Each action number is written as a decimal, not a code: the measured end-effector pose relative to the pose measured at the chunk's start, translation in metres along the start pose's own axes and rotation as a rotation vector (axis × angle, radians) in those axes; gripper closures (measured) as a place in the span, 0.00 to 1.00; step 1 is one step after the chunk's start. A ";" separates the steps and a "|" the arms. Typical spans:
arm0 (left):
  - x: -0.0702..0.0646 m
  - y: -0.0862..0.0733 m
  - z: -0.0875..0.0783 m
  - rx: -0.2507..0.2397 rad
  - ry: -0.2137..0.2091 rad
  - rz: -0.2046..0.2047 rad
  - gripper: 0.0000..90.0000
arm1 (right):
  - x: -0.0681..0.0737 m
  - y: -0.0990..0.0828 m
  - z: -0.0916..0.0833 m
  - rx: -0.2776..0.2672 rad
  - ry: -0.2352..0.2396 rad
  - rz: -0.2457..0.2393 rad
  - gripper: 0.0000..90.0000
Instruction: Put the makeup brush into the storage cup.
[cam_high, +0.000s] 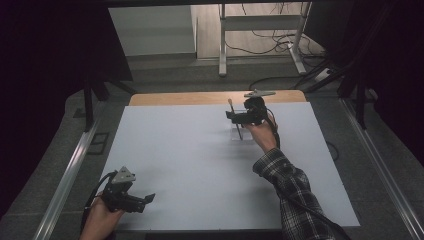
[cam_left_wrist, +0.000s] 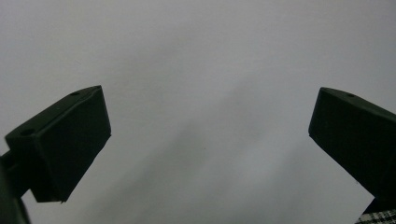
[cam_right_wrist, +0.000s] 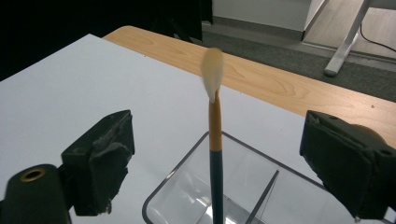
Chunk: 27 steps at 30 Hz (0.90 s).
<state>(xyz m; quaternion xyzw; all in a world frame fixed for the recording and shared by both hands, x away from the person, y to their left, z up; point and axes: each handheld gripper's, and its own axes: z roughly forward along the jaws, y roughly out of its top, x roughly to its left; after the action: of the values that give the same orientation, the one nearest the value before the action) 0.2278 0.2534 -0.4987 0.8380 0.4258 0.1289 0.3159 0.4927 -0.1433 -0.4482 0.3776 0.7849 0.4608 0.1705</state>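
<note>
A wide white table (cam_high: 200, 165) carries the work, with a strip of bare wood along its far edge and grey floor beyond.

On the right, a forearm in a plaid sleeve (cam_high: 292, 192) reaches to the far right part of the table, where the right hand-held gripper (cam_high: 231, 116) sits at a clear plastic holder (cam_right_wrist: 187, 196). The holder is a rounded transparent box with a thin divider inside. A brush (cam_right_wrist: 215, 154) stands in it, close to upright, its dark lower handle running up through an orange band to a pale bristle tip at the top. In the right gripper view the brush rises between the two black jaws, which stand released, well apart on either side, neither pad touching the handle.

At the near left corner of the table, the left hand-held gripper (cam_high: 148, 198) rests low in the person's hand, well apart from the holder. Its jaws are spread wide with only the plain white tabletop between them.
</note>
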 end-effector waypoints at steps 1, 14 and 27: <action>0.000 0.000 0.000 0.000 0.000 0.000 0.00 | 0.000 0.000 0.000 0.003 0.000 0.000 0.11; 0.000 0.000 0.000 0.001 0.000 0.000 0.00 | 0.004 0.001 -0.004 0.021 0.013 -0.005 0.08; 0.000 0.000 0.001 0.003 0.001 0.001 0.00 | 0.008 0.001 -0.010 0.034 0.025 -0.015 0.06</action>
<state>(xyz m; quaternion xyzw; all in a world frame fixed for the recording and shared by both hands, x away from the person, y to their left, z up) 0.2280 0.2530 -0.4991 0.8385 0.4259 0.1289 0.3145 0.4817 -0.1429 -0.4413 0.3688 0.7975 0.4507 0.1576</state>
